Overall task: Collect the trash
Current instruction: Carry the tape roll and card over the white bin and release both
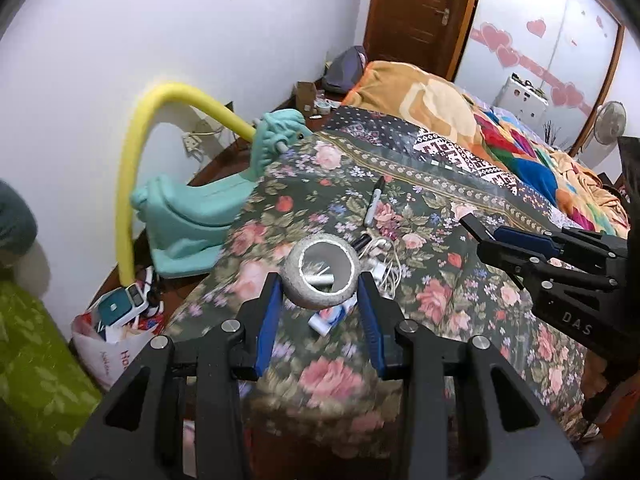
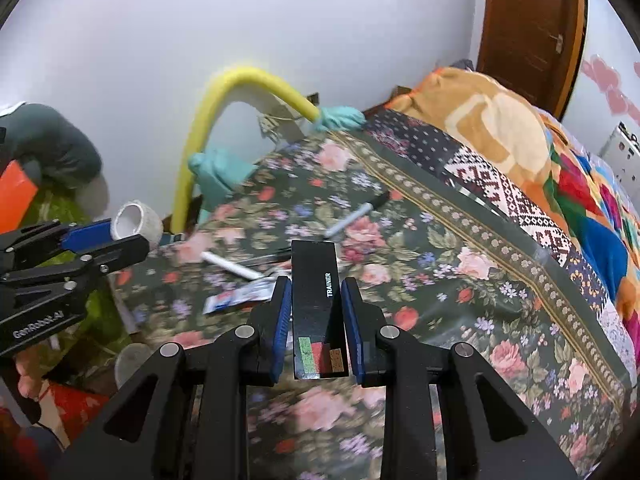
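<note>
Gripping a grey tape roll (image 1: 322, 274) by its outer wall, the left tongs (image 1: 319, 312) hold it lifted above the floral bedspread (image 1: 432, 280), its open core facing the left wrist camera; the right wrist view shows the same roll (image 2: 136, 222) at the tip of the left tongs (image 2: 100, 240), out past the bed's left edge. Over the bedspread, the right tongs (image 2: 315, 312) are clenched on a flat black box (image 2: 316, 308) printed "TRAINER", with 3 small colour swatches at its near end — green, red and tan. On the bedspread below and ahead lie a crumpled blue-and-white wrapper (image 2: 240, 296), a white stick-like piece (image 2: 232, 266), a tangle of white cable (image 1: 386, 264) and a grey marker with a black cap (image 1: 374, 202). Further up the bed sit a patterned quilt (image 2: 500, 192) and an orange blanket (image 1: 416, 88). Beside the bed, against the white wall, a yellow foam tube (image 1: 132, 168) arches over a teal plastic seat (image 1: 192, 216) — and a white bag (image 1: 112, 344) full of odds and ends rests on the floor below it.
</note>
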Tool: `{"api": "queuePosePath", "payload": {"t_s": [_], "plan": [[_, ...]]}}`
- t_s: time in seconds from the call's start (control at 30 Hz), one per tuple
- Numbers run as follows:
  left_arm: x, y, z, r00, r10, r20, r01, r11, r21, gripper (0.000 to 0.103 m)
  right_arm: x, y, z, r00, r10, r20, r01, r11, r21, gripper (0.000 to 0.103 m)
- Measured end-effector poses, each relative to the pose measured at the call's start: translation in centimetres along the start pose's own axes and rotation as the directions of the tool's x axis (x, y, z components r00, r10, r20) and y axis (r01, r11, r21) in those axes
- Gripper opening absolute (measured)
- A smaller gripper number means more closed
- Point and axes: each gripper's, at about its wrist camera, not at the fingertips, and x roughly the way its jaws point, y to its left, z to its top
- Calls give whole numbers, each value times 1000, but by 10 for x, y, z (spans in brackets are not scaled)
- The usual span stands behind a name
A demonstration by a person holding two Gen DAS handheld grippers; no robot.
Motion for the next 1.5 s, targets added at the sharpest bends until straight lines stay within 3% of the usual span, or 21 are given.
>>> {"api": "queuePosePath", "payload": {"t_s": [0.43, 0.77, 1.03, 1.2, 1.5], "plan": [[-81, 60, -82, 994, 107, -2, -106, 989, -104, 38, -41, 117, -21, 991, 132, 15, -130, 988, -84, 23], [-114, 125, -151, 981, 187, -46, -193, 953, -236, 38, -24, 209, -41, 967, 241, -76, -252, 945, -210, 23], [-107, 169, -215, 966, 216, -140, -252, 908, -334, 37, 13, 272, -66, 937, 282, -207, -333, 900, -282, 23], [-83, 191, -259, 949, 203, -240, -282, 886, -368, 37, 44, 303, -82, 912, 282, -296, -369, 879, -300, 23], [-44, 238, -317, 921, 135, -366, -303, 839, -453, 38, 101, 355, -102, 848, 278, -451, -443, 839, -315, 23]]}}
